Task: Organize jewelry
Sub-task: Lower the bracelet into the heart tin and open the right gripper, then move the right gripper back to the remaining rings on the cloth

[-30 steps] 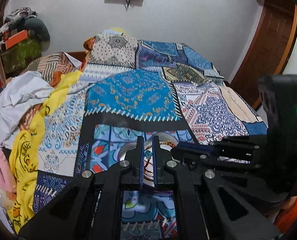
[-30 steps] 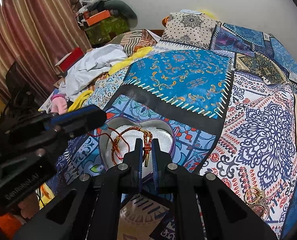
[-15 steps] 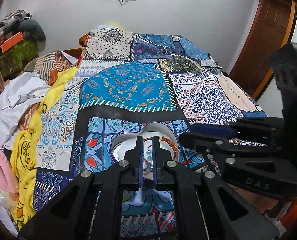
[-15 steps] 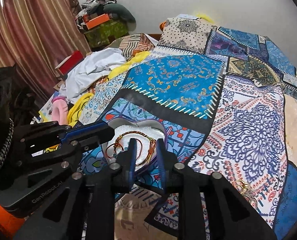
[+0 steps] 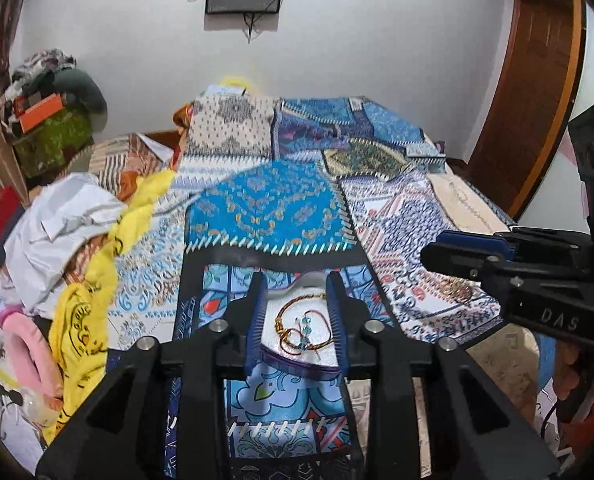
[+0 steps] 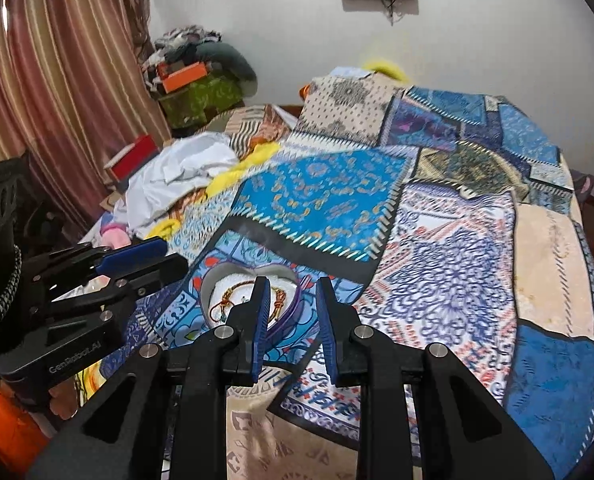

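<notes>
Grippers hang above the quilt [image 5: 273,208], both empty: the left gripper [image 5: 296,312] is opening, the right gripper [image 6: 290,312] stands parted. Below them a red-and-gold bracelet [image 5: 301,326] lies in the heart-shaped box [image 6: 287,280]. Farther off, white cloth [image 6: 177,176] is heaped beside the curtain [image 6: 57,80].

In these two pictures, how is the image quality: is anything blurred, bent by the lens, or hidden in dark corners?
Left wrist view: the door frame bows strongly from fisheye distortion, the corners are black, and the yellow cloth is smeared by blur. Right wrist view: the striped curtain curves at the edge, the quilt pattern looks soft, and the lighting is even, without harsh glare.
</notes>
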Tool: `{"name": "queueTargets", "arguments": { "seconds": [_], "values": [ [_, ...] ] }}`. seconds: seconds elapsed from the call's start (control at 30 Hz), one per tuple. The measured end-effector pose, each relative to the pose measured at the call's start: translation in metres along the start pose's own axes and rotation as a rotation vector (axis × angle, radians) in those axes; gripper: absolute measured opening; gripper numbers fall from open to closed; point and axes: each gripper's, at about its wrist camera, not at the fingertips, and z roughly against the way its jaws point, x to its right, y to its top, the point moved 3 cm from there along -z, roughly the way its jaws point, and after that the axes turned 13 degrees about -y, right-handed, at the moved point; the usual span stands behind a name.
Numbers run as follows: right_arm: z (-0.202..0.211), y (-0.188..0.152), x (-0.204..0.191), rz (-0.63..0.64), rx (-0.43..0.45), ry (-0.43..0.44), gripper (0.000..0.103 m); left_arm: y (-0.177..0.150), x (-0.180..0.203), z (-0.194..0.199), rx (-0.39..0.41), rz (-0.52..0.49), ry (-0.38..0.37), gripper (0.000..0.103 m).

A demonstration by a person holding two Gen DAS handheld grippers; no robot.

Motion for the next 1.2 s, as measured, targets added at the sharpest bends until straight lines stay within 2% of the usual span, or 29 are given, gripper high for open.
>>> {"name": "queueTargets", "arguments": {
  "seconds": [0.07, 0.1, 0.2, 0.23, 0.33, 0.63, 0.87, 1.2],
  "values": [
    [0.009, 0.002, 0.006, -0.011, 0.021, -0.019, 0.022, 0.003, 0.007, 0.005, 0.016, -0.016, 0.001, 0.038],
    [0.013, 0.002, 0.010, -0.016, 0.030, -0.029, 0.025, 0.004, 0.011, 0.007, 0.024, -0.022, -0.001, 0.042],
    [0.027, 0.001, 0.021, -0.040, 0.069, -0.063, 0.048, 0.008, 0.024, 0.012, 0.045, -0.041, -0.007, 0.052],
    [0.032, 0.001, 0.026, -0.049, 0.083, -0.076, 0.052, 0.010, 0.029, 0.014, 0.052, -0.049, -0.009, 0.056],
    [0.044, 0.001, 0.040, -0.075, 0.115, -0.117, 0.053, 0.013, 0.039, 0.014, 0.061, -0.057, -0.021, 0.064],
    [0.066, -0.012, 0.083, -0.132, 0.150, -0.223, 0.053, 0.017, 0.064, -0.003, 0.043, -0.068, -0.081, 0.065],
    [0.056, -0.036, 0.107, -0.160, 0.084, -0.260, 0.053, 0.008, 0.078, -0.031, -0.027, -0.061, -0.130, 0.065],
    [0.028, -0.070, 0.125, -0.169, -0.032, -0.259, 0.053, -0.017, 0.104, -0.074, -0.151, -0.063, -0.206, 0.065]
  ]
}}
